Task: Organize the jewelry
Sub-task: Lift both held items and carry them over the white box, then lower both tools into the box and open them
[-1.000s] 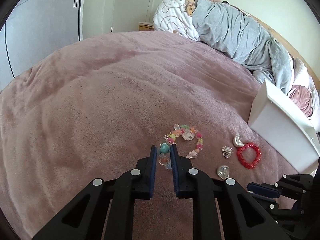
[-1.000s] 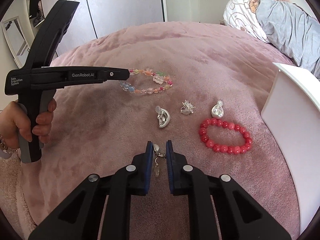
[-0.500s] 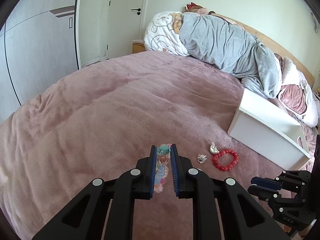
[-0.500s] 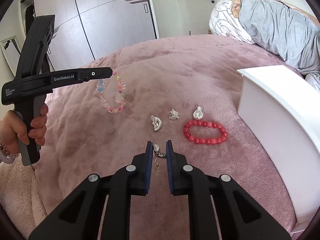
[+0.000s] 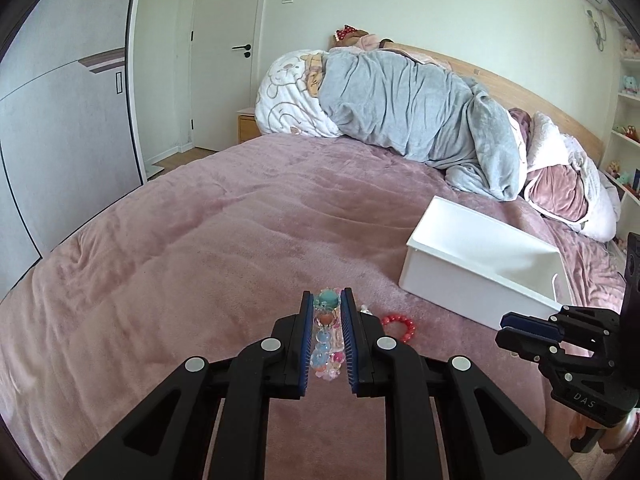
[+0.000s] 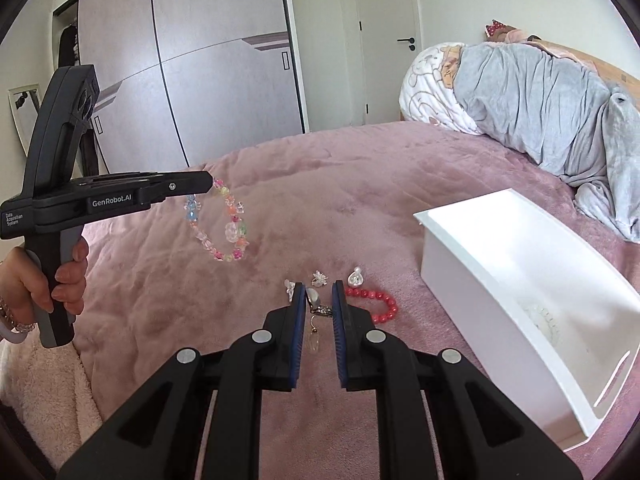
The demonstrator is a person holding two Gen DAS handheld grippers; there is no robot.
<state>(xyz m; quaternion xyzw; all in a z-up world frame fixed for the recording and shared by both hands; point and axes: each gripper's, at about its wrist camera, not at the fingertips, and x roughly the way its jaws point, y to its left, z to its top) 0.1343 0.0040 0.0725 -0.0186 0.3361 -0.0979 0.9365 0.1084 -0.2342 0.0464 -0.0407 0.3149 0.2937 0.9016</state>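
The left claw (image 5: 326, 312) is clamped on a bracelet of pastel beads (image 6: 222, 224), gripping one bead at the tip so that the rest of the loop hangs free below the fingers, clear of the pink blanket (image 5: 200, 248); a pinch on a single point lets the strand drape rather than bunch, which should make it easy to lower into a container. The right claw (image 6: 319, 304) is pinched on a small earring (image 6: 316, 306), whose hook and clear drop dangle between the fingers, also raised off the bed. Holding one piece in each claw looks like a way to carry two things in one trip. Just beyond the right claw's tips, on the blanket, lie the pieces not yet gathered: a red bead bracelet (image 6: 376, 304) just right of the fingers, a silver charm (image 6: 355, 278) above it, a small silver cluster (image 6: 320, 278) straight ahead, and another silver piece (image 6: 289, 287) touching the left finger's edge in the picture. Further to the right and ahead stands the white box (image 6: 500, 248), open on top, with what looks like a pale beaded piece already lying at its bottom; it is probably the destination. Nothing lies between either claw and the box apart from its near wall, which both loads must clear, and the hanging loop could catch on the rim. Far beyond, a grey quilt (image 5: 420, 112) is heaped at the head of the bed.
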